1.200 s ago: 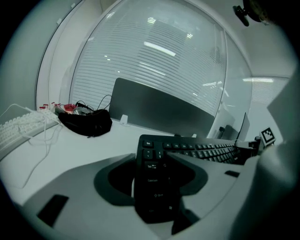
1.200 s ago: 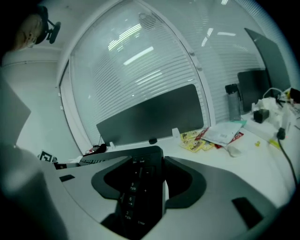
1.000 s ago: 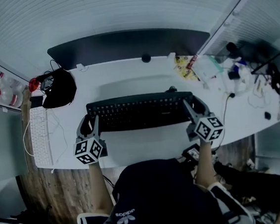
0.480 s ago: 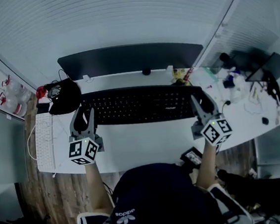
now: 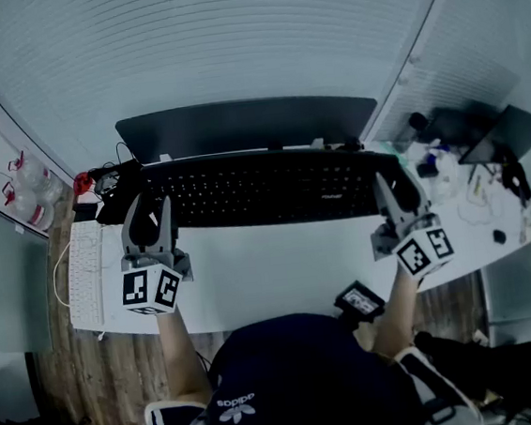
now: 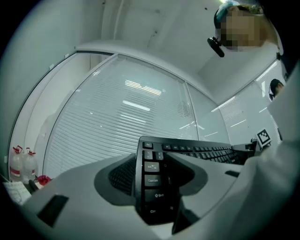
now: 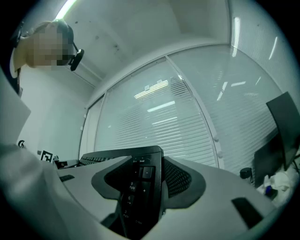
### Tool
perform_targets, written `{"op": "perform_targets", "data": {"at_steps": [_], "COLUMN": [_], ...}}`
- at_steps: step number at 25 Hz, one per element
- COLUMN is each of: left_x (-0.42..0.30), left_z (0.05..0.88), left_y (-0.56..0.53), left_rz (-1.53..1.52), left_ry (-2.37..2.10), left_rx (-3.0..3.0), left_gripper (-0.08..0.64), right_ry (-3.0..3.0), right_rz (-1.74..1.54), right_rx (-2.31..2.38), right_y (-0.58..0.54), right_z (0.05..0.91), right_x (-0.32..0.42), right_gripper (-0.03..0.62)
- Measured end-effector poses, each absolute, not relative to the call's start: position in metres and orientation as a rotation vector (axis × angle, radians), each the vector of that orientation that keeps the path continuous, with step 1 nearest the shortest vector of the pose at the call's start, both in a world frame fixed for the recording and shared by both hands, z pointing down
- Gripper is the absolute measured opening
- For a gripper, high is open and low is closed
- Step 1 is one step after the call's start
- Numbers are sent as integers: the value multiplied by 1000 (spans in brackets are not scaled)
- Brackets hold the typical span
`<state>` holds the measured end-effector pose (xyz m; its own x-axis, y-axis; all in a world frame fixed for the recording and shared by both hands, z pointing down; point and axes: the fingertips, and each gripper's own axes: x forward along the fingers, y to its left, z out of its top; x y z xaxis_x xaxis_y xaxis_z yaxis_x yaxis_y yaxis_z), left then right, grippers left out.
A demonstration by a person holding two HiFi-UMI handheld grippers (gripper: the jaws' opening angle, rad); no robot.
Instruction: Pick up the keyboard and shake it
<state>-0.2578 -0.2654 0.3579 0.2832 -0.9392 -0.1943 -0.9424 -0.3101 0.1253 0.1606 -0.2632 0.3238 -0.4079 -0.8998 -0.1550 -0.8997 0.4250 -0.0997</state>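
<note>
Left gripper (image 5: 150, 208), right gripper (image 5: 394, 182), both clamped

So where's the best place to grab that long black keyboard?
At its two short ends, one gripper coming in from each side. The keyboard is long, flat and thin, so a single grip in the middle would probably let it tilt. That is how it is held now: the left gripper is shut on the left end, the right gripper on the right end.
</note>
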Motion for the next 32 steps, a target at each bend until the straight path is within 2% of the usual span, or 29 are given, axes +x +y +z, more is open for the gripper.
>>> {"op": "perform_targets", "data": {"at_steps": [22, 32], "left_x": [-267, -280], "left_z": [381, 396], "left_y": [-256, -267], "left_rz": [505, 534], "left_ry": [1917, 1953], "left_rx": [-2472, -2495], "left_gripper": [199, 193], "right_ry": [2529, 2551], "right_rz": [204, 163], "right_rx": [-1553, -1577], "right_y": [-262, -271], "right_z": [287, 294], "right_x": [146, 131], "right_gripper": [193, 193]}}
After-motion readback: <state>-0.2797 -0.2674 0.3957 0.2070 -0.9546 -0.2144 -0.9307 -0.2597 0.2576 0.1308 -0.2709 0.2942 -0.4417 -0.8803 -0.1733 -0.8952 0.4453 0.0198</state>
